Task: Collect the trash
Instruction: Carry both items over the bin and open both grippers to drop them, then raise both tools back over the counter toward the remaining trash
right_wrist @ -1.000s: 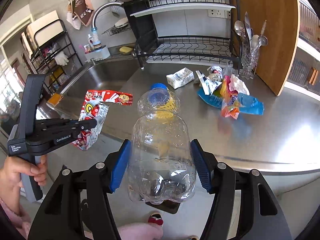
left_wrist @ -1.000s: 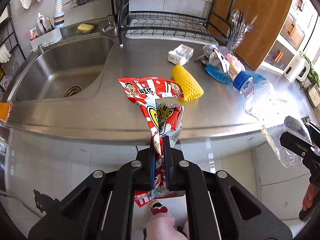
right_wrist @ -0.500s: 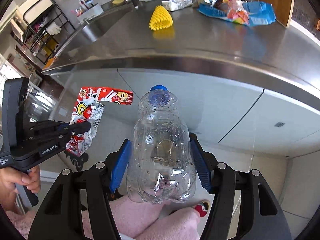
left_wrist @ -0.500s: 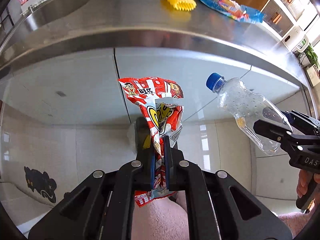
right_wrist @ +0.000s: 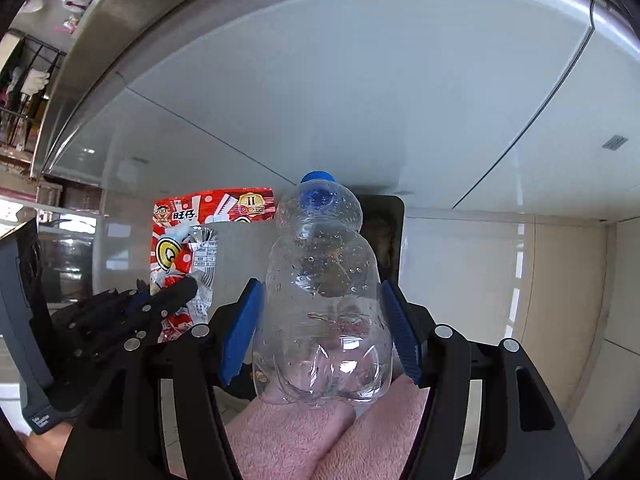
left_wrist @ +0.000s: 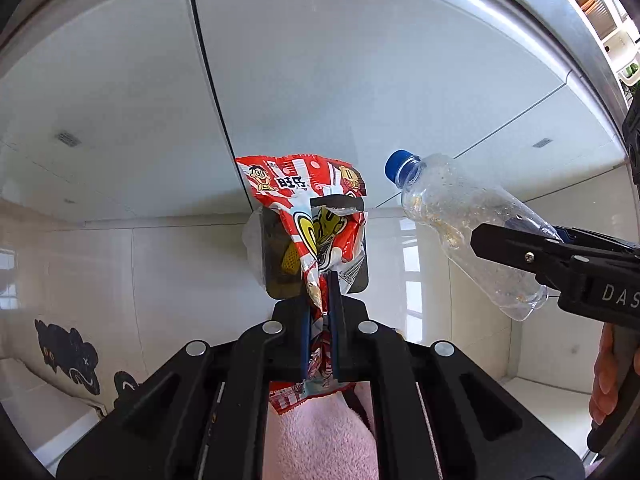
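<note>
White cabinet front behind. Dark bin (left_wrist: pixel 276 256) at 12 o'clock from both claws. Left gripper (left_wrist: pixel 319 320) clenched on snack wrapper (left_wrist: pixel 316 216), nearer bin; right gripper (right_wrist: pixel 320 332) clamps bottle (right_wrist: pixel 320 292), cap bin-ward.

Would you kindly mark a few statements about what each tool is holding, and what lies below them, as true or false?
1. The left tool grips a red snack wrapper. True.
2. The right tool is empty. False: it clamps a clear plastic bottle.
3. The bottle has a blue cap. True.
4. The bottle is full of juice. False: it looks empty, with only droplets inside.
5. A dark bin sits behind the wrapper on the floor. True.
</note>
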Available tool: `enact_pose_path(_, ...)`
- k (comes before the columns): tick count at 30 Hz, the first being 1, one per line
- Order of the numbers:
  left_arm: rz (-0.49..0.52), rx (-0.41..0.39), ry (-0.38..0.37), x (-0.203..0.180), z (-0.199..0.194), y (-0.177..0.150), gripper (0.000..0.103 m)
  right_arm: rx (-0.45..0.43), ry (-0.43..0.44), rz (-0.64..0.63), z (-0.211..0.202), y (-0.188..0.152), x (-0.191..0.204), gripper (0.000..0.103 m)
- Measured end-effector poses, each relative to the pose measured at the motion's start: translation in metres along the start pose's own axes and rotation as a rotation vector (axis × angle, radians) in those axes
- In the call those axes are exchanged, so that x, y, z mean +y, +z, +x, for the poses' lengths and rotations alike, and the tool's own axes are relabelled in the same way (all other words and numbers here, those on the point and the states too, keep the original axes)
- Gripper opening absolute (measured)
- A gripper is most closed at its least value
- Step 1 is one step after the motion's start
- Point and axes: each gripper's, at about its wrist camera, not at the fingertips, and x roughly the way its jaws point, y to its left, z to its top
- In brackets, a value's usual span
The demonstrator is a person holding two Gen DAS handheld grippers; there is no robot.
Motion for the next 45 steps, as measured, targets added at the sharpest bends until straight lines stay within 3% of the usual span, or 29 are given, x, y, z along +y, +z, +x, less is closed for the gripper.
enact_pose_path(5,-0.012,0.036,-0.025,0.008,0.035,0.003,0.006,0.015,-0.068,0.025,0.033,0.0,-0.002,0.062)
enact_pose_path(17,0.015,0.1,-0.028,0.007,0.09,0.013,0.006,0.104,-0.044,0.17,0.087,0.013,-0.022,0.063)
enact_pose_path(20,0.017,0.103,-0.043,0.008,0.086,0.014,0.013,0.099,-0.036,0.193,0.086,0.018,-0.018,0.063)
enact_pose_path(21,0.02,0.096,-0.046,0.007,0.084,0.014,0.023,0.098,-0.033,0.197,0.085,0.019,-0.017,0.064)
enact_pose_path(22,0.022,0.093,-0.046,0.007,0.082,0.015,0.041,0.096,-0.04,0.194,0.083,0.021,-0.016,0.064)
enact_pose_path(23,0.022,0.085,-0.051,0.008,0.08,0.016,0.047,0.088,-0.048,0.191,0.083,0.022,-0.019,0.069)
enact_pose_path(29,0.007,0.081,-0.034,0.009,0.072,0.02,0.048,0.058,-0.072,0.21,0.073,0.03,-0.023,0.074)
enact_pose_path(38,-0.002,0.049,-0.022,0.002,0.055,0.034,0.048,0.03,-0.075,0.205,0.056,0.035,-0.017,0.074)
enact_pose_path(45,0.003,0.007,-0.03,0.004,0.02,0.033,0.048,-0.004,-0.081,0.174,0.028,0.033,-0.01,0.074)
